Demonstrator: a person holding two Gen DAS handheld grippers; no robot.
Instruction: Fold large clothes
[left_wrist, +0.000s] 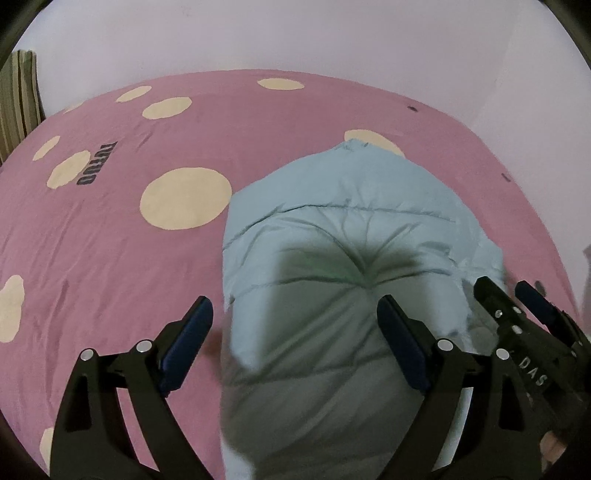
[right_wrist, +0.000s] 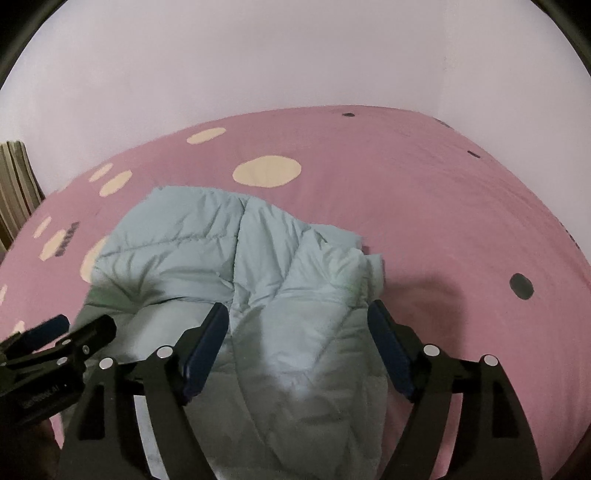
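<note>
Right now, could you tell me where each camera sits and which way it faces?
Left wrist: on the left gripper, jaws open, facing the puffy jacket on the pink bedspread; right gripper at lower right.
Right wrist: on the right gripper, open over the jacket's right side; left gripper at lower left.
Shared: jacket, bedspread, wall.

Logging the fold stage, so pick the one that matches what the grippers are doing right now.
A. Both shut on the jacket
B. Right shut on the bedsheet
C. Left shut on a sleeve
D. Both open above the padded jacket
D: the left gripper and right gripper each show fingers spread wide with the pale blue padded jacket lying between them ungripped on the pink bedsheet.
</note>
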